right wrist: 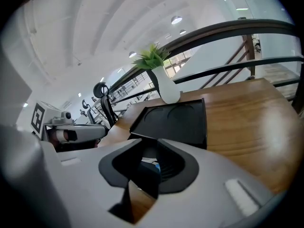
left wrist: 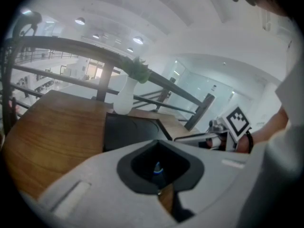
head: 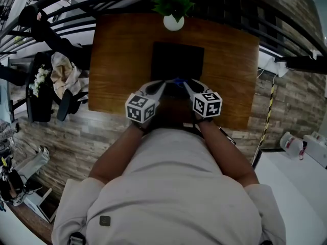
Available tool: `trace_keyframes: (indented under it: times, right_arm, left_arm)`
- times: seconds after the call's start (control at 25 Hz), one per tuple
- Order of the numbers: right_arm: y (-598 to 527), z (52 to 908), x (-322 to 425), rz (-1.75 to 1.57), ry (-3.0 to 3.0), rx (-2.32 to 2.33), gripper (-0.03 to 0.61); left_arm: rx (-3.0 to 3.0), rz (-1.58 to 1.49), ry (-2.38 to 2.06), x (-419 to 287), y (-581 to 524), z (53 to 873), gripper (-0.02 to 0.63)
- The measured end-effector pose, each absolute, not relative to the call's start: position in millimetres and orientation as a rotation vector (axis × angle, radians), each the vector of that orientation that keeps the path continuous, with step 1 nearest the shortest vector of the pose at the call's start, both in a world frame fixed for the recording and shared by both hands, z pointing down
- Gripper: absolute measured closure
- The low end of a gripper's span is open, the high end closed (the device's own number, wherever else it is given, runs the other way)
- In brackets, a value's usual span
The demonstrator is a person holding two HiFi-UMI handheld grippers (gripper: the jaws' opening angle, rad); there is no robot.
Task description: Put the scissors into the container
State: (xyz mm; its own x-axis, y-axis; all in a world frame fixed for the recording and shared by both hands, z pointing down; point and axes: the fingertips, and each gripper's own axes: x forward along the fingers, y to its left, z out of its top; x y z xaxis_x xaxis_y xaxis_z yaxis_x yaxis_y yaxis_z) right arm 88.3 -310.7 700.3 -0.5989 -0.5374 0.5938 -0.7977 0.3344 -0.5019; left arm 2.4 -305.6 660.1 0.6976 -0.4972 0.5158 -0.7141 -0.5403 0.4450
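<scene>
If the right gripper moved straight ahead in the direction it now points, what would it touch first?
Most likely the blue-handled scissors, which stand between its jaws. Beyond them lies the black tray. Depth is hard to judge here.

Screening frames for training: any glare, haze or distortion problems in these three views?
Head view: strong fisheye bends the railing, and the black tray is underexposed, nearly featureless. Left gripper view: hazy, low contrast, white vase blown out. Right gripper view: sharpest, with glare on the wooden table; dark round vignette in both gripper views.
</scene>
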Motion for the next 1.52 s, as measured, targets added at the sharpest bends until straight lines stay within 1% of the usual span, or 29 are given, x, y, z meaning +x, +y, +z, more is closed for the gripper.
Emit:
trace_keyframes:
  times: [0.16, 0.28, 0.96, 1.52]
  right_arm:
    - [-302, 687, 88, 1.105, -2.321, 1.169, 0.509]
    - [-297, 673, 90, 1.038, -2.372, 1.178, 0.571]
    - [-265, 624, 102, 0.887, -2.505, 1.128, 0.572]
    - [-225, 578, 118, 0.755, -2.601, 1.097, 0.572]
  left_arm:
    - [2.277, 0.431, -0.931, 5, -298, 648, 0.611]
    - [2.295, 0.426, -0.943, 6, -294, 639, 0.611]
    - [2.327, 0.366, -1.035, 19, -255, 601, 0.612]
    - [2.389, 0.285, -1.111, 41, -210, 553, 0.611]
